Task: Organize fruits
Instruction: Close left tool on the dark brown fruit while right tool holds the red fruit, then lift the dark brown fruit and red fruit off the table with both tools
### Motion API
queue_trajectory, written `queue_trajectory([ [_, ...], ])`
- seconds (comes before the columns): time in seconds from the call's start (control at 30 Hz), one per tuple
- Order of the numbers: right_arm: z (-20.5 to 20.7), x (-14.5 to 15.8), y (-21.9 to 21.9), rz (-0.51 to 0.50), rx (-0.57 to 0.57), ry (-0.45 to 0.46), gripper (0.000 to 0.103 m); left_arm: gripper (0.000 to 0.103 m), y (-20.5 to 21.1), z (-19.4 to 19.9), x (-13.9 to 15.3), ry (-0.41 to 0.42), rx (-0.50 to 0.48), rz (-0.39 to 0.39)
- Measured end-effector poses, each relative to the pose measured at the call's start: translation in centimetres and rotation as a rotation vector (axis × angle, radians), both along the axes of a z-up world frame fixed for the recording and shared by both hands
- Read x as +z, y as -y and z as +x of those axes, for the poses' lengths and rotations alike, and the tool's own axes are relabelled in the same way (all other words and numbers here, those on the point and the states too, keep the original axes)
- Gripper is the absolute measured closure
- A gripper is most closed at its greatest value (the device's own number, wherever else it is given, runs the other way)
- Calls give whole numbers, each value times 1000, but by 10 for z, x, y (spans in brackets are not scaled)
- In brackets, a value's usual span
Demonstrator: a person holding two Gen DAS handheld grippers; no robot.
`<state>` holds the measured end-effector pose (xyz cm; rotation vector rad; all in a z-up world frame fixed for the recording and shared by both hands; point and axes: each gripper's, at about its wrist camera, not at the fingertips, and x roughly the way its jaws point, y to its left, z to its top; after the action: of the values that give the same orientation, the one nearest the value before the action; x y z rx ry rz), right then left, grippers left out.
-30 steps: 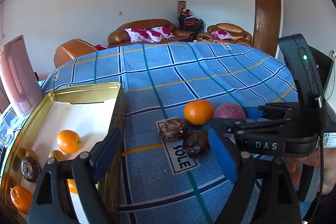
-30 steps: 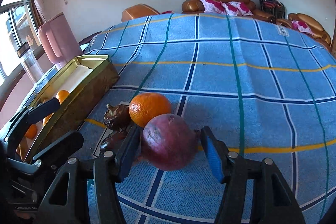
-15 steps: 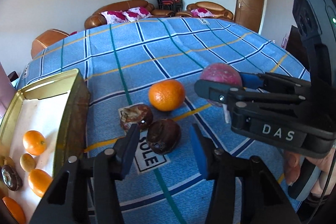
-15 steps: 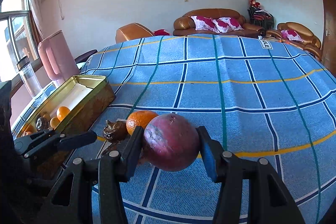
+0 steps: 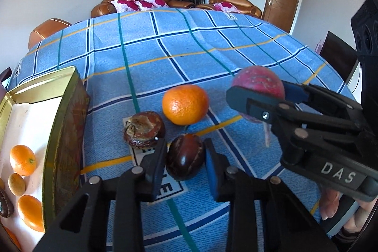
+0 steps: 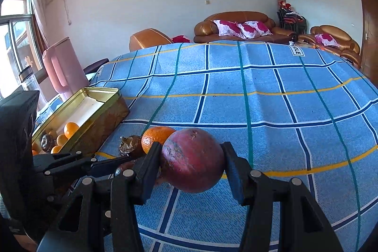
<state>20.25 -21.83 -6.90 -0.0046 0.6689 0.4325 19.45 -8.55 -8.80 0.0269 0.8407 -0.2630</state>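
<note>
My right gripper [image 6: 192, 161] is shut on a red pomegranate [image 6: 192, 161] and holds it above the blue checked cloth; it also shows in the left wrist view [image 5: 258, 84]. My left gripper [image 5: 185, 156] has its jaws around a dark brown fruit [image 5: 185, 160] lying on the cloth, close on both sides. A brown wrinkled fruit [image 5: 144, 129] and an orange [image 5: 185, 104] lie just beyond it. A gold tin [image 5: 63, 134] at the left holds several small oranges [image 5: 22, 160] and a dark fruit.
A pink jug [image 6: 63, 67] and a clear bottle [image 6: 28, 79] stand behind the tin at the table's left edge. The blue cloth [image 6: 259, 98] stretches far and right. Sofas line the far wall.
My left gripper has moved forward and narrowed around the dark brown fruit. My right gripper has closed on the pomegranate and lifted it off the cloth.
</note>
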Motion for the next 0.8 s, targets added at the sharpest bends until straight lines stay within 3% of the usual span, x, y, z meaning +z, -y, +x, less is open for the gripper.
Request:
queue_trajectory([
  [0.8,-14,9,-2,35,57,83,49,70,-16,-27,27,207,81,-32],
])
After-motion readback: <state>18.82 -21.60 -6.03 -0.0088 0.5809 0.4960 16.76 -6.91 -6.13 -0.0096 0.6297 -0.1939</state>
